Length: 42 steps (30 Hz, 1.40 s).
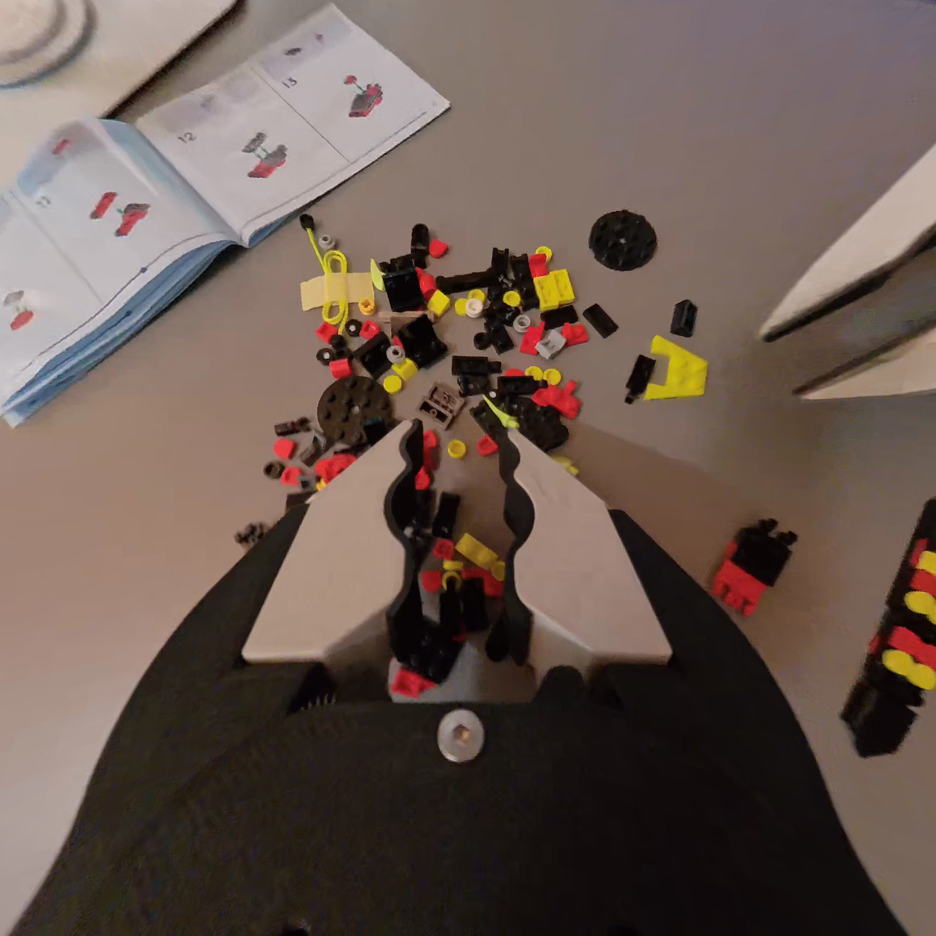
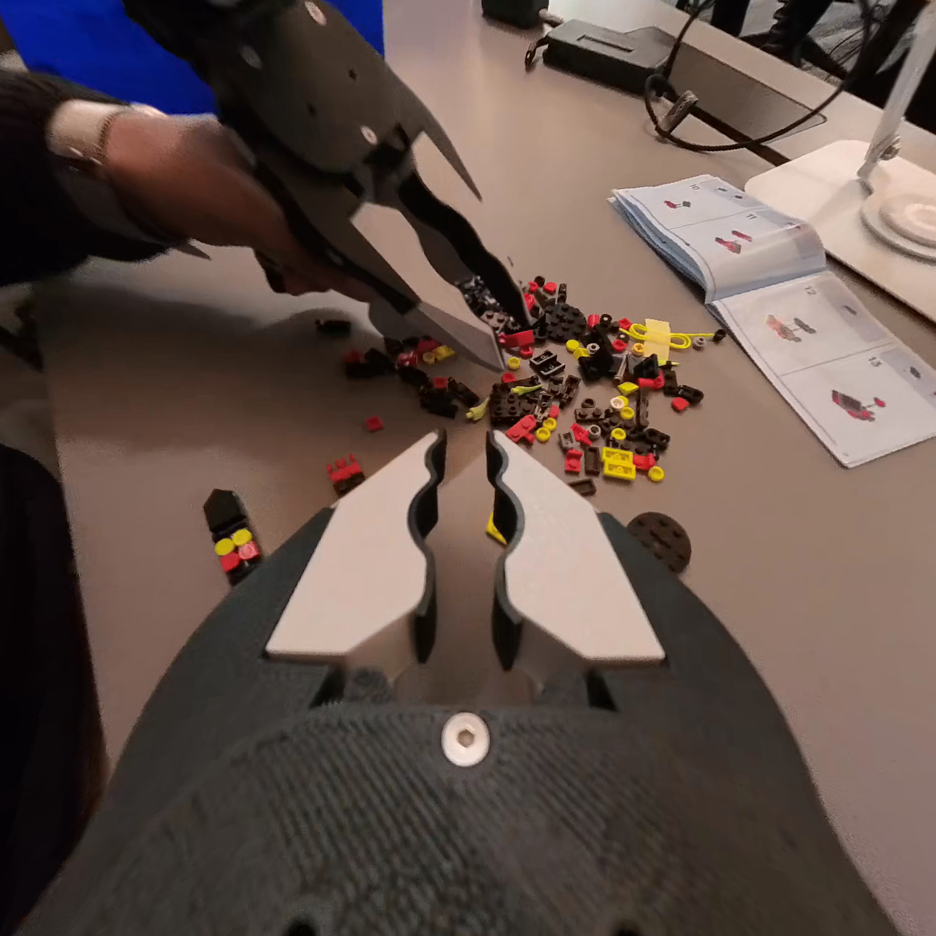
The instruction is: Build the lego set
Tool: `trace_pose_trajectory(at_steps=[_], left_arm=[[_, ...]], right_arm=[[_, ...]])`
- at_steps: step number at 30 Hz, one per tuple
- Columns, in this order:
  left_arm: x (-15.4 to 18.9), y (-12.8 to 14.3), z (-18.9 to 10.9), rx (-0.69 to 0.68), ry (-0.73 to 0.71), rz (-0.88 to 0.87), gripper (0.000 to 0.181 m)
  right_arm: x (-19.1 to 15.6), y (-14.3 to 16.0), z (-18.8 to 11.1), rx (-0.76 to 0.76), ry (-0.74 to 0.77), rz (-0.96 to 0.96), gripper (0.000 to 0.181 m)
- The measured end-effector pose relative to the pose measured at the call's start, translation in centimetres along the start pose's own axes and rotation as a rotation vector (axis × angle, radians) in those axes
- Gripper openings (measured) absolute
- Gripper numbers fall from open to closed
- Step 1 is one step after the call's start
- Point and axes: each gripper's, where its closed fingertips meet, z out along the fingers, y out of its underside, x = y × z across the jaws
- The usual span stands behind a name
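A pile of small black, red and yellow lego pieces (image 1: 486, 324) lies on the grey table (image 1: 658, 126); it also shows in the right wrist view (image 2: 582, 395). My left gripper (image 1: 461, 440) is open and empty, tips down over the near side of the pile, also seen in the right wrist view (image 2: 511, 337). My right gripper (image 2: 466, 445) is open and empty above bare table just short of the pile. A long black, red and yellow assembly (image 2: 230, 537) and a small red and black assembly (image 2: 344, 473) lie apart from the pile.
An open instruction booklet (image 2: 790, 304) lies beyond the pile. A black round plate (image 2: 658, 539) and a yellow wedge (image 1: 676, 369) lie loose near the pile. A white stand base (image 2: 861, 218), a black box (image 2: 608, 50) and cables sit at the table's far side. The gap from one gripper's tips to the other's is roughly 10 cm.
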Motion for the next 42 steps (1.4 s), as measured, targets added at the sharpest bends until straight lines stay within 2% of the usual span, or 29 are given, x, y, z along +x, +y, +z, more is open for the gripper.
trace_pose_trajectory(at_steps=[6,16,22,28,32,34,39,42], left_arm=[[-0.8,-0.4,2.1,-0.105,0.061,0.073,0.025],[-0.4,0.1,1.7,-0.188,0.2,-0.023,0.025],[-0.3,0.1,1.8,-0.176,0.2,-0.013,0.025],[-1.0,0.2,1.8,-0.17,0.194,-0.049,0.013],[-0.6,0.2,1.8,-0.154,0.218,-0.063,0.011],[-0.5,0.0,1.7,-0.138,0.214,-0.057,0.0],[-0.4,-0.2,1.4,-0.118,0.221,-0.058,0.001],[-0.3,0.2,1.7,-0.134,0.221,-0.043,0.016]], right_arm=[[1.4,0.4,0.1,0.024,-0.024,0.073,0.014],[1.7,1.3,0.6,0.0,-0.087,0.123,0.016],[1.6,1.6,0.8,-0.017,-0.106,0.125,0.017],[1.6,1.8,0.8,-0.024,-0.107,0.121,0.018],[1.7,1.7,0.8,-0.022,-0.106,0.124,0.017],[1.7,1.7,0.8,-0.023,-0.104,0.121,0.018],[1.7,1.6,0.8,-0.022,-0.097,0.108,0.017],[1.7,1.6,0.8,-0.022,-0.097,0.106,0.017]])
